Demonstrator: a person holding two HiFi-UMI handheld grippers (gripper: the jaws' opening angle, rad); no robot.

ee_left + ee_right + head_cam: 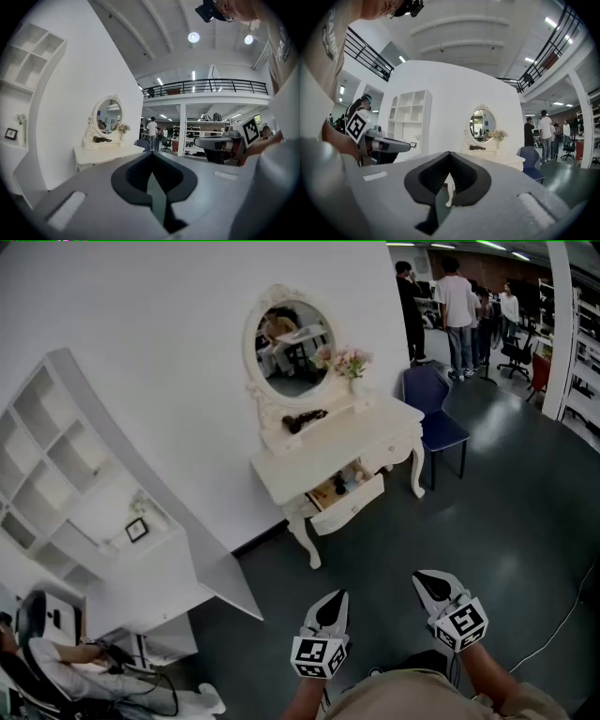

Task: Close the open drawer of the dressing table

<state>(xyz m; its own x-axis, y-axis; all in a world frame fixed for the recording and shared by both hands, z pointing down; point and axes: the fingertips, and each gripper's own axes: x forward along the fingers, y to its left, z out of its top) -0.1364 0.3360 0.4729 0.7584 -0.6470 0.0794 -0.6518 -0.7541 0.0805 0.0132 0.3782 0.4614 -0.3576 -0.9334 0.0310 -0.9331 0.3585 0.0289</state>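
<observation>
The white dressing table (328, 442) stands against the wall, with an oval mirror (289, 348) and pink flowers (352, 362) on top. Its drawer (349, 505) is pulled out at the front, with small items showing inside. Both grippers are held low, well short of the table and apart from it. My left gripper (337, 598) is shut and empty, pointing toward the table. To its right, my right gripper (425, 578) is also shut and empty. The table (105, 152) lies far ahead of the left gripper (151, 157) in its own view, and the table (494, 157) is equally distant beyond the right gripper (449, 157).
A blue chair (433, 409) stands right of the table. A tall white shelf unit (84, 493) runs along the left. Someone sits at the lower left (66, 662). Several people (459, 296) stand far back. A cable (562, 615) lies on the dark floor at right.
</observation>
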